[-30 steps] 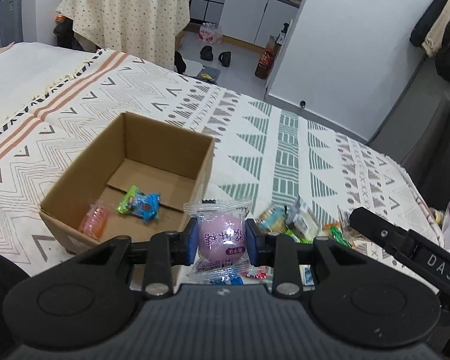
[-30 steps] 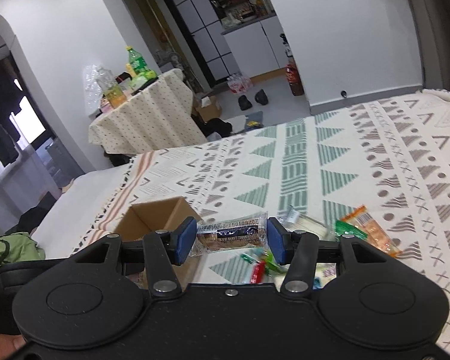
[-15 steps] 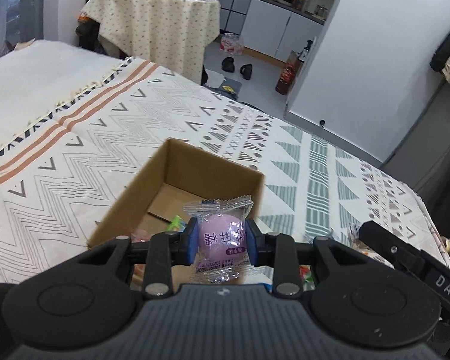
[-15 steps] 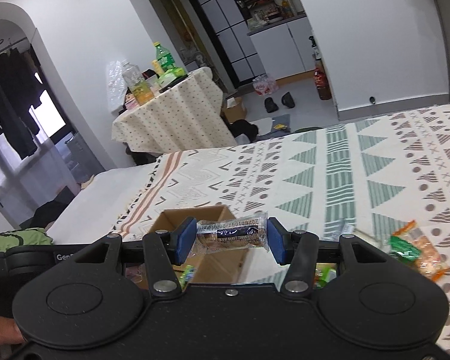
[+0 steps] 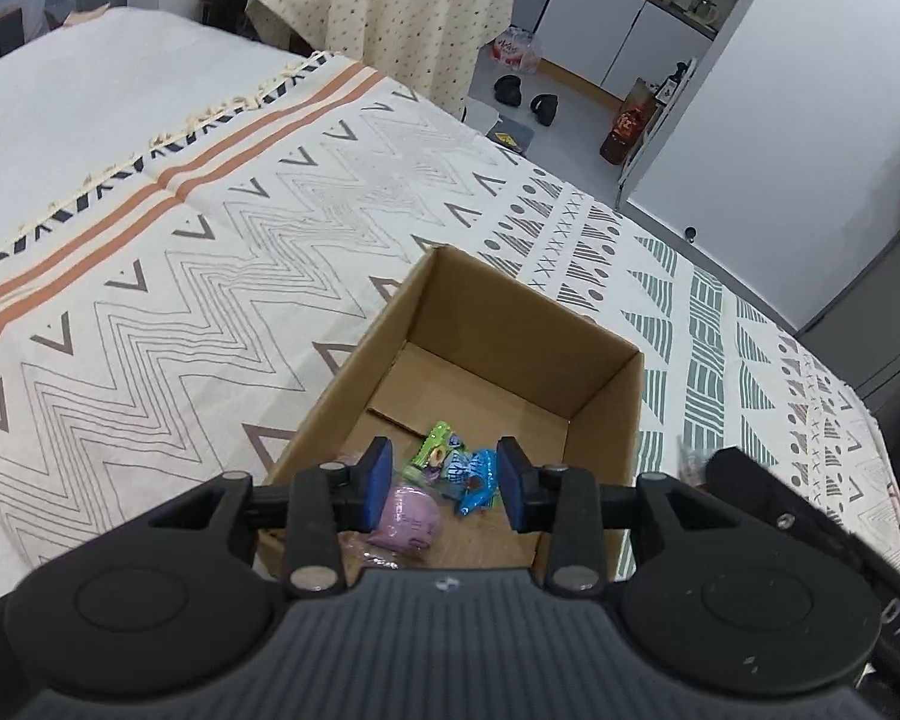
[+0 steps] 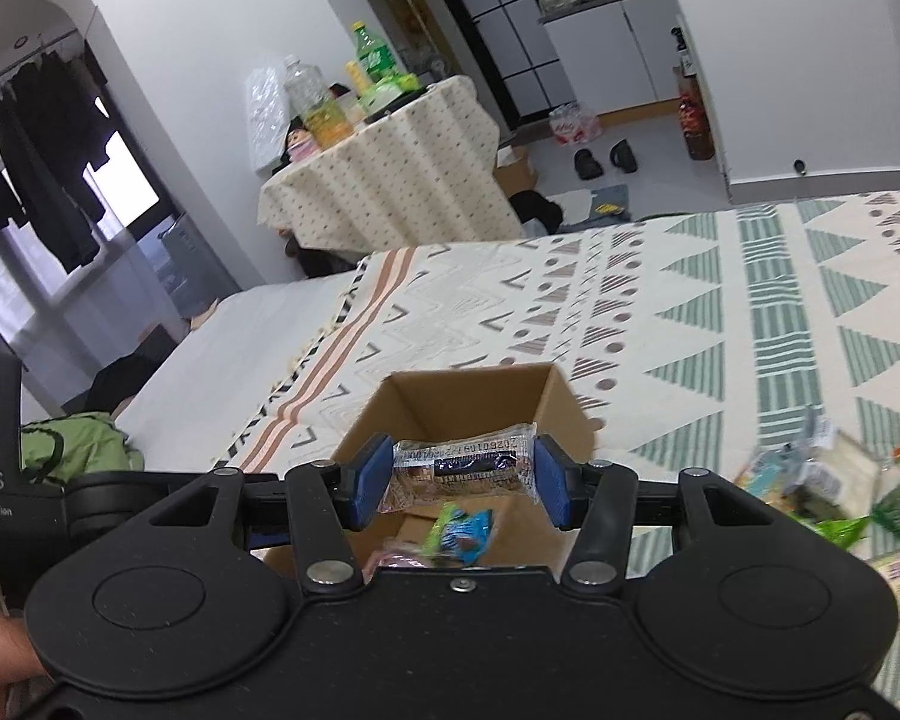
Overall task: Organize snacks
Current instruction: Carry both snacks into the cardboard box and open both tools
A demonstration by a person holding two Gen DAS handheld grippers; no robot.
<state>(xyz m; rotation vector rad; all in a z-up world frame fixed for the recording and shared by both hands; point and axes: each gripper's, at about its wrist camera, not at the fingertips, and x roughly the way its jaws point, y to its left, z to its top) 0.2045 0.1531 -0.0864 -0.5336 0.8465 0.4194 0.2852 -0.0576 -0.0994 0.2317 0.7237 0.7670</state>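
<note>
My left gripper [image 5: 444,483] has just released the purple candy [image 5: 407,517] into the cardboard box [image 5: 606,414], while my right gripper [image 6: 461,480] still grips the biscuit packet [image 6: 463,468] awaiting its drop.

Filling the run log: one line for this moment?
left gripper: open, pink candy in box | right gripper: shut on biscuit pack, above box

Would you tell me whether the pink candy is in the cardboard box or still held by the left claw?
In the box: the pink candy lies on the cardboard box floor, and the left claw stands open above it.
</note>
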